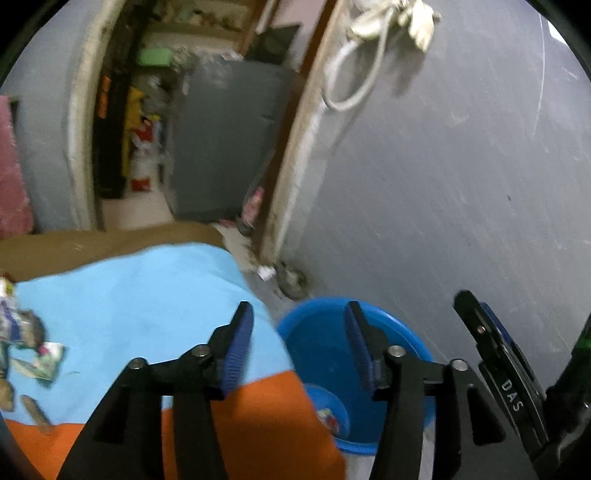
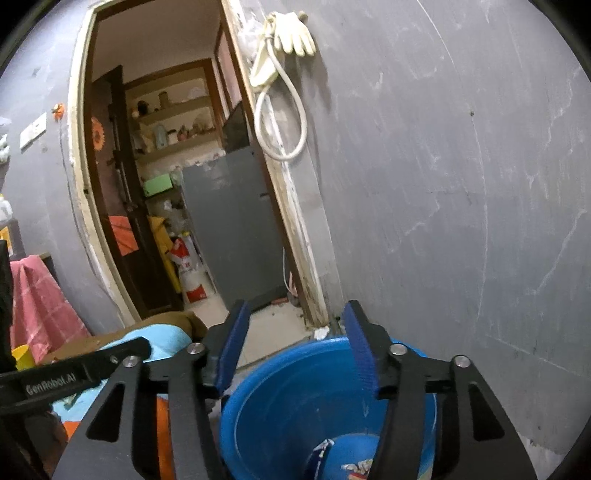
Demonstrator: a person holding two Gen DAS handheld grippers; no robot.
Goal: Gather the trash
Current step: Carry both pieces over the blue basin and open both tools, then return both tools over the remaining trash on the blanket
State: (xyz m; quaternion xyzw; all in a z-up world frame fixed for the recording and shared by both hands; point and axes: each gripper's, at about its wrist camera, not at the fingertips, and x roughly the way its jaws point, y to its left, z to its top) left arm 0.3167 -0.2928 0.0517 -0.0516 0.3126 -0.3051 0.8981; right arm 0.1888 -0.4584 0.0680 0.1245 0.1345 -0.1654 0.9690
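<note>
Both hand-held grippers [image 1: 299, 314] [image 2: 295, 314] open above bucket [image 2: 295, 398].

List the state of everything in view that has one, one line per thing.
left gripper: open, nothing between the jaws
right gripper: open, empty, above the bucket
blue bucket: upright, wrappers at the bottom
wrappers: uncollected, lying on the blue cloth
doorway: open
white glove: hanging on the wall

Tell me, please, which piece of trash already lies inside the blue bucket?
The colourful wrapper at the bottom of the blue bucket; the other wrappers lie on the light-blue cloth.
</note>
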